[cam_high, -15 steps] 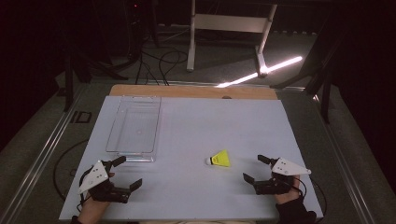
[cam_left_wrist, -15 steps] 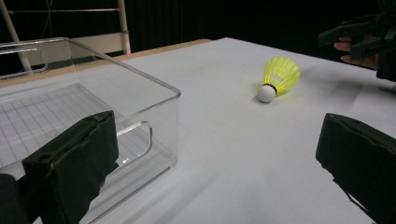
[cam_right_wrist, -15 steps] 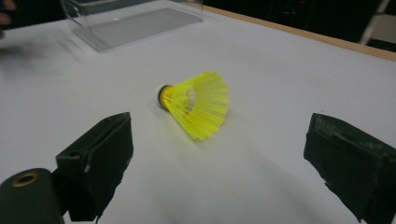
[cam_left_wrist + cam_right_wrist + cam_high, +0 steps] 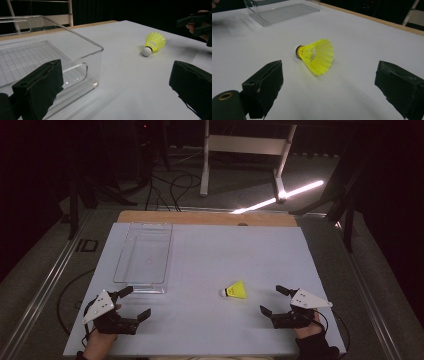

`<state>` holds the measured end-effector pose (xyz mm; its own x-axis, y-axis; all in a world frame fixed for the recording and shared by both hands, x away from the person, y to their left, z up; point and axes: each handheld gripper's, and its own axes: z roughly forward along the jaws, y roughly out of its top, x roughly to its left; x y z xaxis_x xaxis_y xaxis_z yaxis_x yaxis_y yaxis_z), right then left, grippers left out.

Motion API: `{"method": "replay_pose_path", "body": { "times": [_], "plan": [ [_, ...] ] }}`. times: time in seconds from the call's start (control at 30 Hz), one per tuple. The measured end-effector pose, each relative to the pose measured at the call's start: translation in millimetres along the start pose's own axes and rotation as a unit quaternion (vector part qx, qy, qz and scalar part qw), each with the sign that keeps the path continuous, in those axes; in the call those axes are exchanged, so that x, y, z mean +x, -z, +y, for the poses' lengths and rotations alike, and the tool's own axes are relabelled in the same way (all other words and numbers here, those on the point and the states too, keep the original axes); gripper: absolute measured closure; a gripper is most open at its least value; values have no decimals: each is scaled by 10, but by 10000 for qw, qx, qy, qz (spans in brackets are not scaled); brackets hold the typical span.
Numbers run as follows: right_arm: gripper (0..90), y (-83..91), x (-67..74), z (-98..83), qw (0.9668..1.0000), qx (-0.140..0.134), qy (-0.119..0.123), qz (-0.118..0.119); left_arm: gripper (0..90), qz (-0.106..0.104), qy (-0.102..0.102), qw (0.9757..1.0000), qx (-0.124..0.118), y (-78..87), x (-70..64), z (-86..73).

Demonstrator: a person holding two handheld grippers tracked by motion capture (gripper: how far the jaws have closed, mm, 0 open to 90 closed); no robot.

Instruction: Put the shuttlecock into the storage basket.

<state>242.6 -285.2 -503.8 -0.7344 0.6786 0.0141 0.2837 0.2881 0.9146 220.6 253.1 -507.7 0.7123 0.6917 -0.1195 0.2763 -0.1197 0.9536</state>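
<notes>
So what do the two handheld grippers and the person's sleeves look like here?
Each gripper, left gripper and right gripper, has a black body with two black block-shaped jaws faced with matte black pads. A pale grey three-cornered plate with small dark dots sits on top of each. A thin black cable loops away from the left one. The right forearm wears a black sleeve.

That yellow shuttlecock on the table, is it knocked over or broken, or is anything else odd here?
The shuttlecock lies on its side, cork toward the clear bin, skirt looking intact. The bin sits upright and empty. Nothing is spilled or damaged.
</notes>
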Motion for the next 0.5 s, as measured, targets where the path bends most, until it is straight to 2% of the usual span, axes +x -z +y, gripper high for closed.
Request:
{"method": "replay_pose_path", "body": {
  "times": [0.17,0.27,0.43,0.5],
  "plan": [
    [84,-4,11,5,10000,-18,35,26,0,-81,40,9999,60,-2,-13,52],
    [84,-7,11,9,10000,-19,31,23,0,-163,11,9996,224,-15,-17,122],
    [84,-12,9,9,10000,-26,3,41,0,-411,73,9986,322,-8,3,273],
    [84,-11,12,14,10000,-63,33,55,0,-471,30,9981,400,-9,3,343]
  ]
}}
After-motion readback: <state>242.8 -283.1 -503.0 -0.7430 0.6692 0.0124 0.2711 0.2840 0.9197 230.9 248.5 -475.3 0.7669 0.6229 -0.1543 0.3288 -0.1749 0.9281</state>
